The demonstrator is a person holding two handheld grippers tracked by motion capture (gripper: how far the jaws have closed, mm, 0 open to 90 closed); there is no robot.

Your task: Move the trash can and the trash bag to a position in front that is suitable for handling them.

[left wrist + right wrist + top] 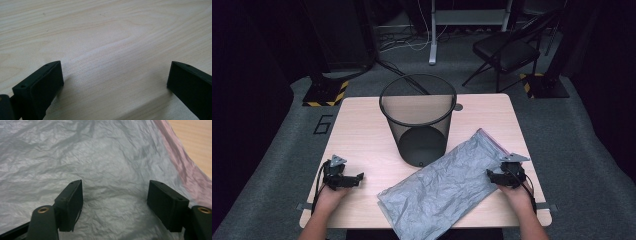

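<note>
The bag (447,182), a crumpled grey liner with a pinkish rim, lies flat across the lower centre-right of the high view, just in front of the bin (418,120). The right gripper (493,176) hangs over the bag's right edge with jaws wide and nothing between them; in the right gripper view the film spreads under both pads. To do this well, I judge it should drop onto a raised wrinkle near the pink rim and pinch one layer only, so the mouth can be opened. The left gripper (358,178), lower left, is also wide and empty over bare table (105,37). The bin stands upright mid-table, touching the bag's upper edge; a chair (507,50) sits beyond, clear of the work
</note>
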